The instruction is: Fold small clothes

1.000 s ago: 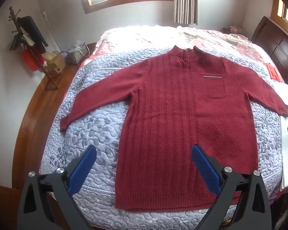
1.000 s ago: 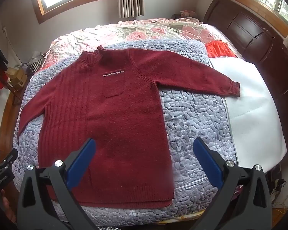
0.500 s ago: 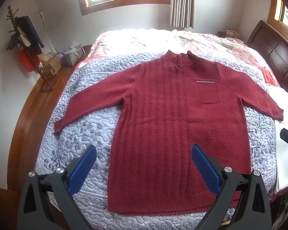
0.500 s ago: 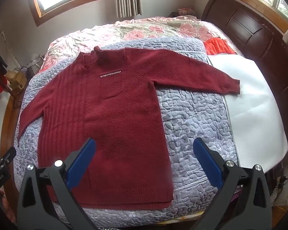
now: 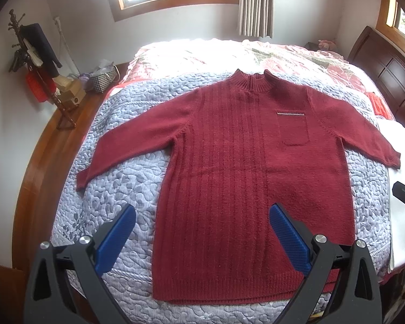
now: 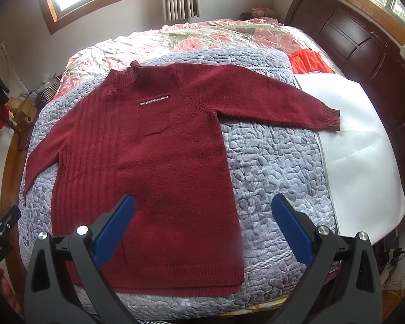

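Note:
A dark red knitted sweater (image 5: 245,178) (image 6: 159,172) lies flat and face up on a grey-blue quilt (image 5: 121,183) (image 6: 278,162), both sleeves spread out, collar at the far end, hem toward me. It has a chest pocket (image 5: 293,128) with a silver strip. My left gripper (image 5: 202,232) hovers open above the hem, left of the sweater's middle, holding nothing. My right gripper (image 6: 202,224) hangs open over the sweater's lower right part and its side edge, also with nothing in it. Neither gripper touches the cloth.
The quilt covers a bed with a floral cover (image 6: 202,40) behind and a dark wooden headboard (image 6: 364,46) at the right. A white sheet (image 6: 359,145) and an orange-red cloth (image 6: 309,62) lie right of the sweater. A coat stand (image 5: 37,62) and basket (image 5: 102,79) are at the left.
Both grippers have drawn back and shifted slightly, so the sweater sits a little farther and more centred in view. The sweater has not moved; both grippers stay open.

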